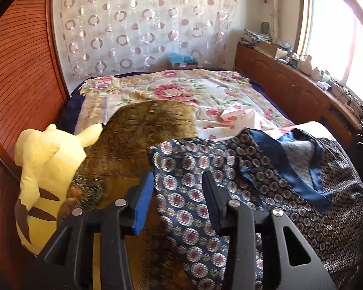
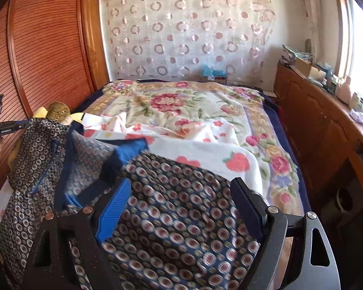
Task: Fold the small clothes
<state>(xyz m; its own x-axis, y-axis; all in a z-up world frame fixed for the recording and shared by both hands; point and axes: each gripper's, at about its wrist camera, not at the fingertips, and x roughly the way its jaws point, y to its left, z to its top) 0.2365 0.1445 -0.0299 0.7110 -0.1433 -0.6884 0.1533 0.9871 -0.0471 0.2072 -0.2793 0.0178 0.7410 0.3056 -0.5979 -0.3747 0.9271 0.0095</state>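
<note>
Both grippers' fingers gape, left gripper (image 1: 177, 188) and right gripper (image 2: 181, 193) over the patterned garment (image 2: 181, 229), seemingly ungripped.

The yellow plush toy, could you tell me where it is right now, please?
In the left wrist view the yellow plush toy sits at the left edge of the bed, against the wooden slatted panel and touching the brown furry cushion.

From my station I record: garment (image 2: 181, 217) navy with pink-and-cream ringed medallions, plain blue trim, lining in smaller rings. Blanket (image 2: 193, 111) cream with red and pink flowers, green leaves, tan border, navy edge. Curtain (image 2: 186, 31) sheer white with pink circles. Plush toy (image 1: 48, 154) pale yellow with brown stripes. Pillow (image 1: 142, 130) mottled olive-brown. Wardrobe (image 2: 46, 43) reddish-brown, slatted.
</note>
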